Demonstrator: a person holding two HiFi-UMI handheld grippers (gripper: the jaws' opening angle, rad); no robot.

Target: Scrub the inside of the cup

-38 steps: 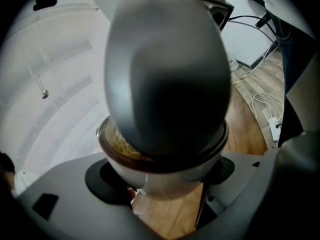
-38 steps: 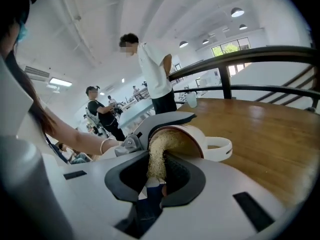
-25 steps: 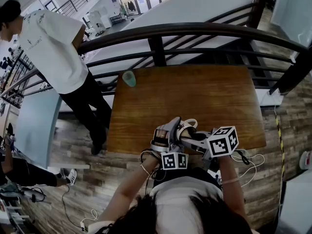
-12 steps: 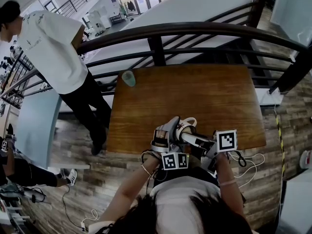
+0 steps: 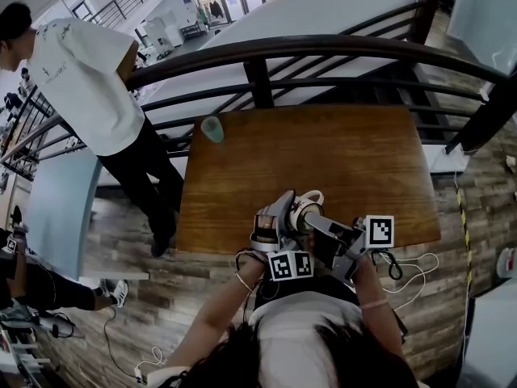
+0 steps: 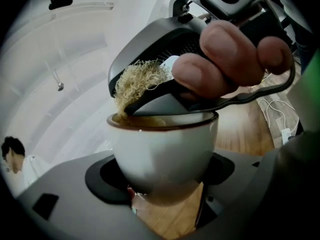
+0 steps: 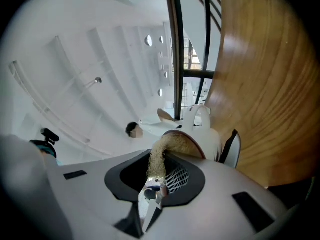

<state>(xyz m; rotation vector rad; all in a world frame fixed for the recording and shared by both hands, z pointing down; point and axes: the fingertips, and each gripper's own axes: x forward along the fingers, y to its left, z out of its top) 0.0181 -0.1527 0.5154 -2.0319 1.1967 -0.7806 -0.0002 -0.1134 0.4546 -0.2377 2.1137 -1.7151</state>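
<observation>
Two tools meet before us: our left gripper (image 6: 162, 179) clamps a white cup (image 6: 165, 149); our right gripper (image 7: 159, 181) pinches a tan scrubber (image 7: 167, 146) pushed into its mouth.

The brown rectangular wooden worktop (image 5: 339, 168) carried 1 thing directly on its surface: a small pale-green plastic tumbler (image 5: 212, 129), standing near the far left corner, well apart from the near edge. Below it, thin white cables (image 5: 416, 263) lay on the grey-brown plank floor (image 5: 477, 208), near the worktop's near right corner.
</observation>
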